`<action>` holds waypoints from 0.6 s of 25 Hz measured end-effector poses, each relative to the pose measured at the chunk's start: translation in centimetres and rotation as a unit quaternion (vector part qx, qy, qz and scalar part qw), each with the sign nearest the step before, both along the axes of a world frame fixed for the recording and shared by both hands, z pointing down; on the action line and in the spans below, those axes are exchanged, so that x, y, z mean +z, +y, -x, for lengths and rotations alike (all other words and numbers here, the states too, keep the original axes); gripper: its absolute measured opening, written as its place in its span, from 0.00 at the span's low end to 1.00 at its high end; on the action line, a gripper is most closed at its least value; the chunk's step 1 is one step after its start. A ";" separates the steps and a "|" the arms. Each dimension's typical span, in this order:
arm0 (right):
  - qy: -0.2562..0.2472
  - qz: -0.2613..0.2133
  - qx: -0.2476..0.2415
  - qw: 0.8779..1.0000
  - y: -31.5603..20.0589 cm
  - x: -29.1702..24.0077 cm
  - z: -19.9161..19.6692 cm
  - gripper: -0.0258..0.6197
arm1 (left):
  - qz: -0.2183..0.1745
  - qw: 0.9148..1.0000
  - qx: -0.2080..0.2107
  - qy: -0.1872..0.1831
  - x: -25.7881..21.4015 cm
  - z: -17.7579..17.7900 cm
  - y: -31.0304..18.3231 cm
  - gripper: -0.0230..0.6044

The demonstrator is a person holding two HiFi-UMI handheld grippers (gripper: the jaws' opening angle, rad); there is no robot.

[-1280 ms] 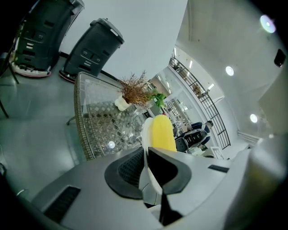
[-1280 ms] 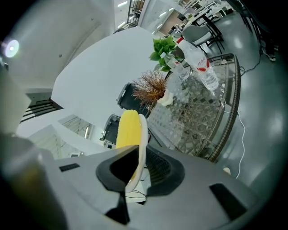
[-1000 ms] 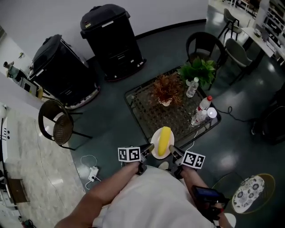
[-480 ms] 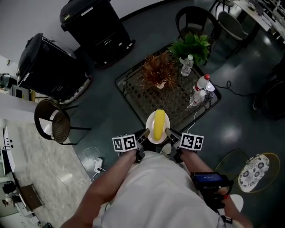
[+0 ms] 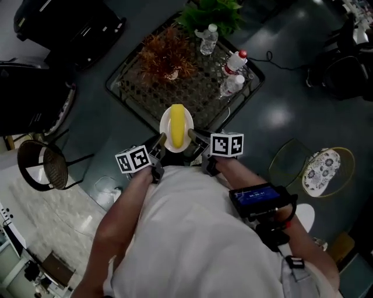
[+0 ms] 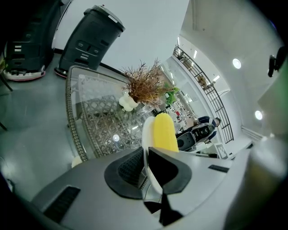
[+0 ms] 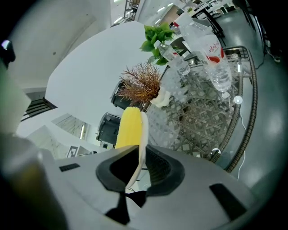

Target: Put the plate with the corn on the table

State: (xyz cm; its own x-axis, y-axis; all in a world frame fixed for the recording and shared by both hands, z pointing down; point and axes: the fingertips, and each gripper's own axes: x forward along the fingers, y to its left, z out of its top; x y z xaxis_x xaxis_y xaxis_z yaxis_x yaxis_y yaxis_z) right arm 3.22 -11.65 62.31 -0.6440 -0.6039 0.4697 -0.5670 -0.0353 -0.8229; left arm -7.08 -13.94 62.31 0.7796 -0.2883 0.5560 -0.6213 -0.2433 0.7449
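Note:
A white plate (image 5: 168, 139) with a yellow corn cob (image 5: 177, 124) on it hangs level over the near edge of the glass-topped lattice table (image 5: 198, 96). My left gripper (image 5: 159, 142) is shut on the plate's left rim and my right gripper (image 5: 193, 137) on its right rim. The left gripper view shows the plate (image 6: 146, 132) edge-on between the pads of that gripper (image 6: 146, 167), with the corn (image 6: 164, 132) above. In the right gripper view, the plate (image 7: 142, 134) and corn (image 7: 129, 128) sit likewise in the right gripper (image 7: 137, 168).
On the table stand a dried brown plant (image 5: 165, 54), a green plant (image 5: 213, 11) and three plastic bottles (image 5: 235, 61). Black bins (image 5: 64, 23) are at the far left, a wicker chair (image 5: 44, 166) at the left, and a round side table (image 5: 317, 169) at the right.
The person has come closer to the table, so the plate now reaches over its near edge. Both grippers keep the same hold on the plate.

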 end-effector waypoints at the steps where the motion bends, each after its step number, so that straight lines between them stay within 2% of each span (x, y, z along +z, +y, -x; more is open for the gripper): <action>1: 0.008 0.001 -0.002 1.000 -0.3 0.5 -0.1 0.13 | 0.002 1.000 0.001 0.001 0.4 0.0 -0.4 0.09; 6: 0.005 -0.003 0.004 1.000 -2.6 1.6 0.2 0.13 | 0.010 1.000 0.003 0.004 2.4 0.2 -2.2 0.09; 15: 0.022 0.008 -0.016 1.000 -2.1 2.6 0.3 0.13 | 0.012 1.000 0.017 -0.012 2.9 0.4 -2.1 0.09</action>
